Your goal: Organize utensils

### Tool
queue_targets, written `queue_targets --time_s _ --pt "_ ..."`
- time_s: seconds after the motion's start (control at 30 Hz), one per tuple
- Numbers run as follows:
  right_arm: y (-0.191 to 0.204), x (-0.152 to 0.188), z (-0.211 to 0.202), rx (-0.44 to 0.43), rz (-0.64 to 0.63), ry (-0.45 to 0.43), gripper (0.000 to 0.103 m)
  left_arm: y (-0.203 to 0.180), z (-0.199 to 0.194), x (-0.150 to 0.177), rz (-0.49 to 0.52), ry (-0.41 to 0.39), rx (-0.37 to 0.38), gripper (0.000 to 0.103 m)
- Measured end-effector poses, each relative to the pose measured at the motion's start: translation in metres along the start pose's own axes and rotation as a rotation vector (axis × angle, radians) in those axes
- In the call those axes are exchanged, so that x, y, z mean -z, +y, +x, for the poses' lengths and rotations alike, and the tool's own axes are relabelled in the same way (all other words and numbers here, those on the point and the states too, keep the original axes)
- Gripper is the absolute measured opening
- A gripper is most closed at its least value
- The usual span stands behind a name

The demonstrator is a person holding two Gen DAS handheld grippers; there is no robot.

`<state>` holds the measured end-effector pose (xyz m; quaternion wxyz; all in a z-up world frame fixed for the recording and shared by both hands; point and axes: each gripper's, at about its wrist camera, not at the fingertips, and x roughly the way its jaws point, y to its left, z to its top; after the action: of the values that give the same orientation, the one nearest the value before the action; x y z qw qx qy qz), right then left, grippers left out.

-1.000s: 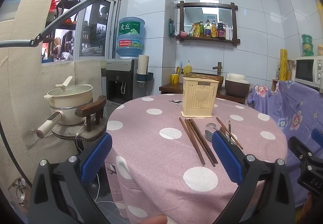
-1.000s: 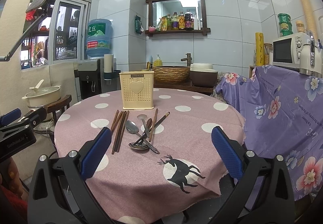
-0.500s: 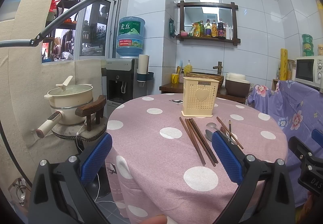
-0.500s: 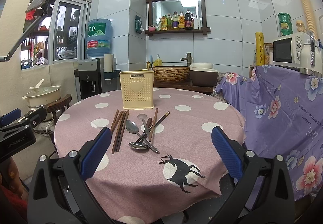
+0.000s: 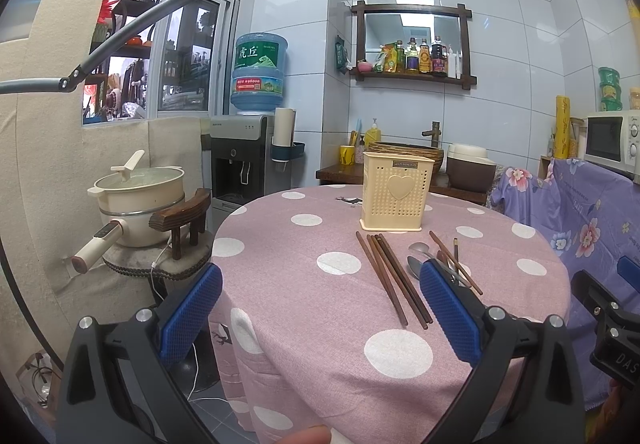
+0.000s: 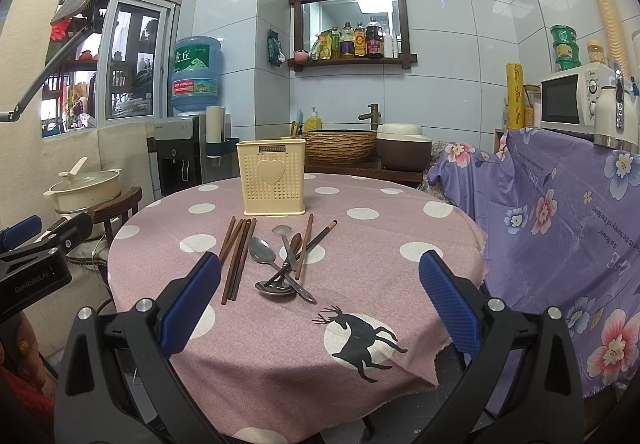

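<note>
A round table with a pink cloth with white dots stands in a small kitchen. On its far part stands a cream utensil holder with a heart on the front, upright. Just in front of the holder a bundle of brown chopsticks lies flat on the cloth. To the right of them is a small heap of metal spoons, crossed over each other, with two more chopsticks lying across the heap.

The left gripper is at the near left edge of the table, its blue fingers wide apart and holding nothing. The right gripper is at the near edge, nearer than the spoons, its fingers also wide apart and empty. A microwave stands at the far right.
</note>
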<state>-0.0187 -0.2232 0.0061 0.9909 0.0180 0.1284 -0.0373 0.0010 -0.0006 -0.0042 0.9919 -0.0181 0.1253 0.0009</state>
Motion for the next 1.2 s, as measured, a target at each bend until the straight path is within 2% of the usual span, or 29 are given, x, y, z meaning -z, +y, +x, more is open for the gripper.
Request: queue_targets --time_s 0.47,0.73,1.03,1.2 --pt "0.0 0.0 0.0 0.001 0.0 0.0 0.098 0.001 0.0 0.001 -0.002 0.004 0.003 0.098" --pt "-0.002 0.005 0.012 0.018 0.0 0.026 0.098 0.006 0.009 0.007 -0.018 0.046 0.032 0.098" --pt "-0.023 0.002 0.057 0.016 0.043 0.15 0.098 0.005 0.039 0.018 -0.063 0.183 0.06 0.098" --pt "-0.034 -0.006 0.105 -0.028 0.07 0.259 0.098 -0.009 0.077 0.008 0.081 0.274 0.068 0.098"
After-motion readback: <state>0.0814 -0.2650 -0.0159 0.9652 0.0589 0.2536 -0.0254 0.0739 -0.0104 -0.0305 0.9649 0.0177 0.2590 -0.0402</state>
